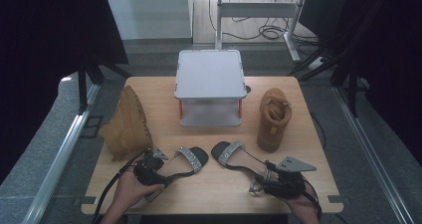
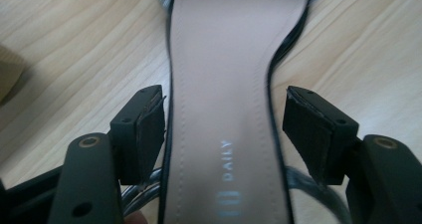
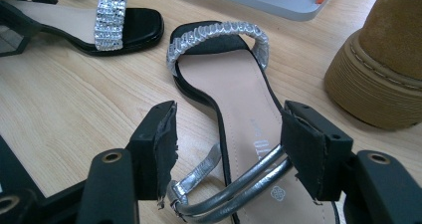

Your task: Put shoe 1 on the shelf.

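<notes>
Sandals lie nearest to us on the tabletop (image 1: 164,87), one under each hand, and the coming move turns on how each insole runs through its jaws. We see the left hand-held gripper (image 2: 224,129) straddling the left sandal (image 2: 224,84) at its heel end: the insole's long axis runs straight away between the pads, a gap shows on both sides, so the jaws stand released and nothing is grasped. The right hand-held gripper (image 3: 229,139) likewise stands open over the heel end of the right sandal (image 3: 234,84), whose axis runs forward and a little left toward its glittery toe band (image 3: 219,35); the silver ankle strap (image 3: 234,184) passes between the pads, and we cannot tell whether it brushes the right one. Each hand is nearest its own shoe, toes pointing inward. Both heels are cut off at the frame bottoms. Farther off stand two tan boots (image 1: 127,124) either side of a grey lidded box (image 1: 210,77); its contents are hidden.
</notes>
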